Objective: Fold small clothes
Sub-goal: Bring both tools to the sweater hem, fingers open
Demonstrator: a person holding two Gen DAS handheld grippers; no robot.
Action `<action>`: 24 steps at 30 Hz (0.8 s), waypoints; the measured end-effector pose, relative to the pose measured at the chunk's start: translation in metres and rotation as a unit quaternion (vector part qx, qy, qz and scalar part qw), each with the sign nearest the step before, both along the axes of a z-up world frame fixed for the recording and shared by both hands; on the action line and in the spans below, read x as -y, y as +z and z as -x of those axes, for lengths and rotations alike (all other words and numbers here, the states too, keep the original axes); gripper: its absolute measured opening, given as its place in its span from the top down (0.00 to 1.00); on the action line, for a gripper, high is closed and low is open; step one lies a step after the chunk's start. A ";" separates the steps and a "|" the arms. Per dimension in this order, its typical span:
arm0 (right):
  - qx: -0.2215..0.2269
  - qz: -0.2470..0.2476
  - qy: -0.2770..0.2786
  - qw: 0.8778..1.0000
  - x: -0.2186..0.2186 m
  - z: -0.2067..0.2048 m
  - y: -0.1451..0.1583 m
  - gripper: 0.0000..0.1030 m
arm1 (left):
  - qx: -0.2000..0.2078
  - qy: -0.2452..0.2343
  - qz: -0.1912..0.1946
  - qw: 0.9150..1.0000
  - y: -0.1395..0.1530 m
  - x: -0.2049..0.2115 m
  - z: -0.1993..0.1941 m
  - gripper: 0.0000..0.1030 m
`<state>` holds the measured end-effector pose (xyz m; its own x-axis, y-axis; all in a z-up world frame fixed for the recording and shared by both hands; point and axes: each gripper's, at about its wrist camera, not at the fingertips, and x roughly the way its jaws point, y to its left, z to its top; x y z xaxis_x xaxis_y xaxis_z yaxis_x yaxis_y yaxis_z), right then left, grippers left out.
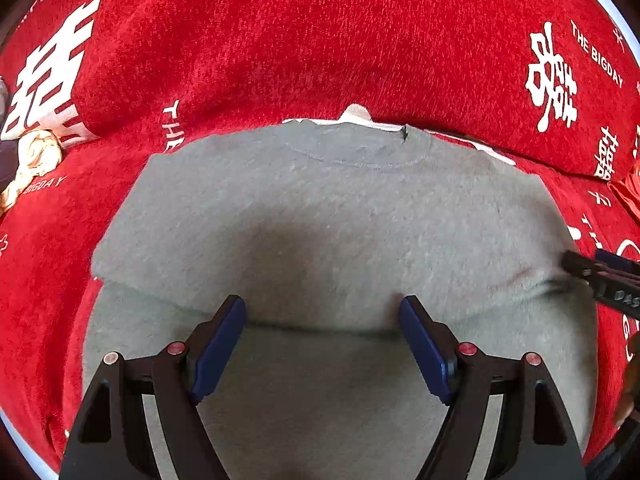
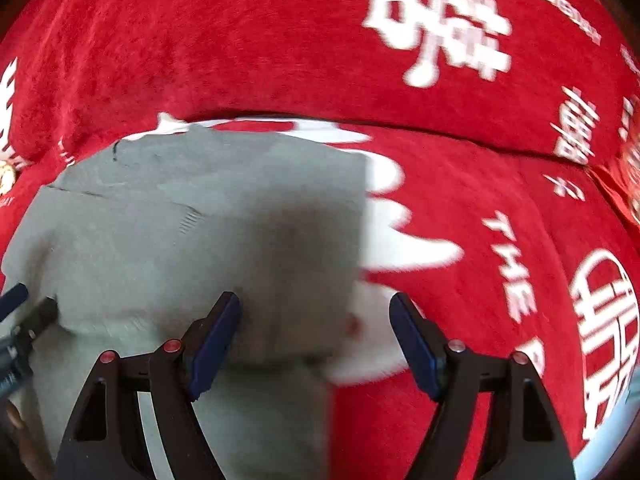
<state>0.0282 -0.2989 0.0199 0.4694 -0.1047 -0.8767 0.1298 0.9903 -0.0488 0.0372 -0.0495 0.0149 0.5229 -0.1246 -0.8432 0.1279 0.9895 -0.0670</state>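
Note:
A small grey sweater (image 1: 328,216) lies flat on a red blanket, neckline away from me, its top part folded down over the lower part. My left gripper (image 1: 322,312) is open just above the fold's edge, holding nothing. My right gripper (image 2: 314,312) is open over the sweater's (image 2: 208,240) right edge, one finger above grey cloth and one above the blanket. The right gripper's tip (image 1: 600,276) shows at the far right of the left wrist view. The left gripper's tip (image 2: 24,320) shows at the left of the right wrist view.
The red blanket (image 1: 300,40) with white characters and lettering covers the whole surface and rises in a fold behind the sweater. A cream crumpled cloth (image 1: 36,160) lies at the far left. An orange item (image 1: 632,188) sits at the right edge.

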 end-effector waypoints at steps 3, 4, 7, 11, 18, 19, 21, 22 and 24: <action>0.025 0.010 -0.025 0.999 0.003 0.019 0.017 0.22 | 0.001 0.008 0.005 1.000 0.004 -0.005 0.001 0.22; 0.031 0.004 -0.019 0.999 -0.001 0.021 0.022 0.22 | 0.000 0.010 0.008 1.000 0.005 -0.004 0.000 0.22; 0.052 -0.009 0.026 0.998 -0.035 0.018 0.037 0.22 | 0.006 0.008 0.009 1.000 0.012 0.000 0.000 0.22; 0.046 -0.011 0.078 0.996 -0.075 0.007 0.034 0.22 | 0.009 0.003 -0.009 1.000 0.013 0.002 -0.001 0.22; 0.012 -0.043 0.086 0.995 -0.090 0.000 0.003 0.21 | -0.017 0.020 -0.001 1.000 -0.005 -0.015 -0.007 0.15; 0.014 -0.045 0.087 0.995 -0.090 0.001 0.002 0.21 | -0.013 0.023 -0.007 1.000 -0.005 -0.015 -0.007 0.13; 0.017 -0.047 0.089 0.995 -0.087 -0.001 -0.002 0.19 | -0.010 0.021 -0.006 1.000 -0.007 -0.016 -0.008 0.12; 0.017 -0.045 0.091 0.995 -0.087 -0.003 -0.003 0.19 | -0.010 0.021 -0.006 1.000 -0.006 -0.016 -0.008 0.12; 0.014 -0.041 0.091 0.995 -0.088 -0.002 0.000 0.19 | -0.013 0.021 -0.010 1.000 -0.004 -0.016 -0.006 0.12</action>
<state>0.0307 -0.2109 0.0198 0.4980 0.0543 -0.8655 -0.0509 0.9981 0.0334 0.0435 -0.0334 0.0110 0.5050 -0.0865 -0.8588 0.0855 0.9951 -0.0500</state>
